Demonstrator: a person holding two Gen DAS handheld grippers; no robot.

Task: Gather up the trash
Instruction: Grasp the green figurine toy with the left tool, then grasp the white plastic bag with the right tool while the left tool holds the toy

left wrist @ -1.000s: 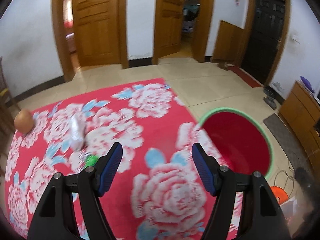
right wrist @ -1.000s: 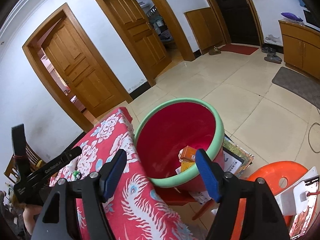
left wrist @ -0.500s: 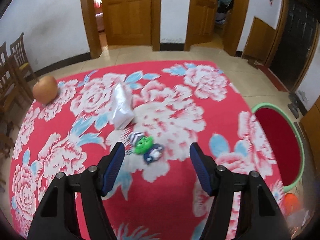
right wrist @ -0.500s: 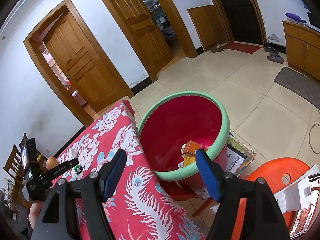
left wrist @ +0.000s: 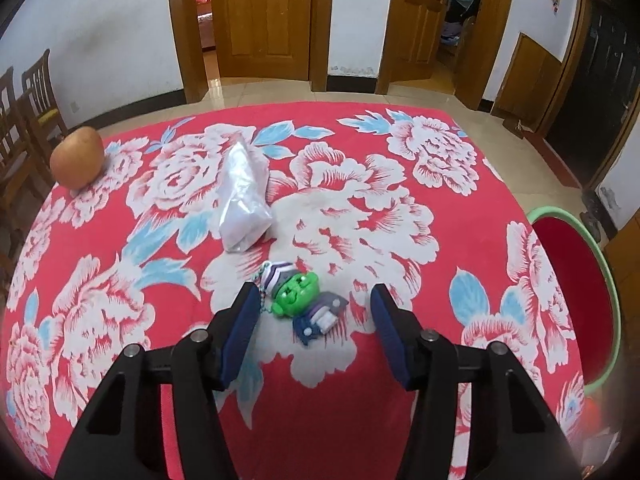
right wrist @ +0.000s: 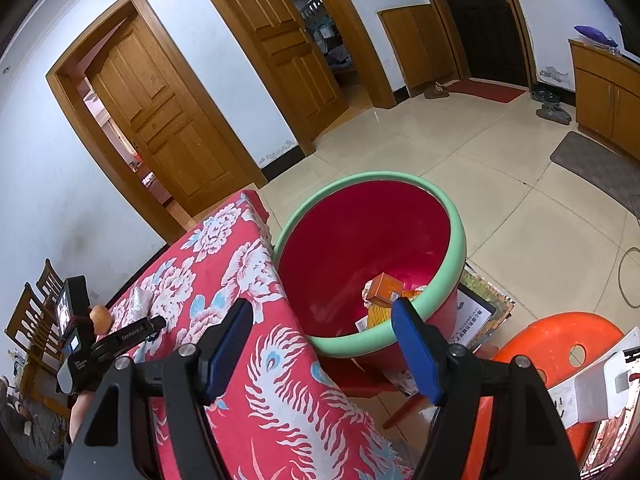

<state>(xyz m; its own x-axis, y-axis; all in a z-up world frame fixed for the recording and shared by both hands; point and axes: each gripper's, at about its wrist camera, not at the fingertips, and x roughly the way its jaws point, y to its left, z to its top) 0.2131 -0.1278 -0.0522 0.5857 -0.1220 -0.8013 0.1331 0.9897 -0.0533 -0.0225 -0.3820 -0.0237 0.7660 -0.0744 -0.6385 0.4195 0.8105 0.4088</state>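
Observation:
My left gripper (left wrist: 314,310) is open and empty, low over the red floral tablecloth (left wrist: 400,420). A green-faced keychain figure (left wrist: 304,298) lies just ahead, between the fingertips. A crumpled clear plastic bag (left wrist: 244,196) lies farther back on the cloth. An apple (left wrist: 77,157) sits at the far left edge. My right gripper (right wrist: 322,324) is open and empty, held at the table's corner beside a red bin with a green rim (right wrist: 452,224). The bin holds an orange box (right wrist: 386,288) and other wrappers. The bin also shows in the left wrist view (left wrist: 600,264).
An orange plastic stool (right wrist: 560,344) stands right of the bin. Flat papers (right wrist: 480,312) lie on the floor under the bin. Wooden chairs (left wrist: 28,112) stand at the table's left. The left gripper shows in the right wrist view (right wrist: 120,336).
My left gripper swung left from the bin side and lowered toward the keychain figure, which now lies between its fingertips. My right gripper stayed by the bin, shifting slightly.

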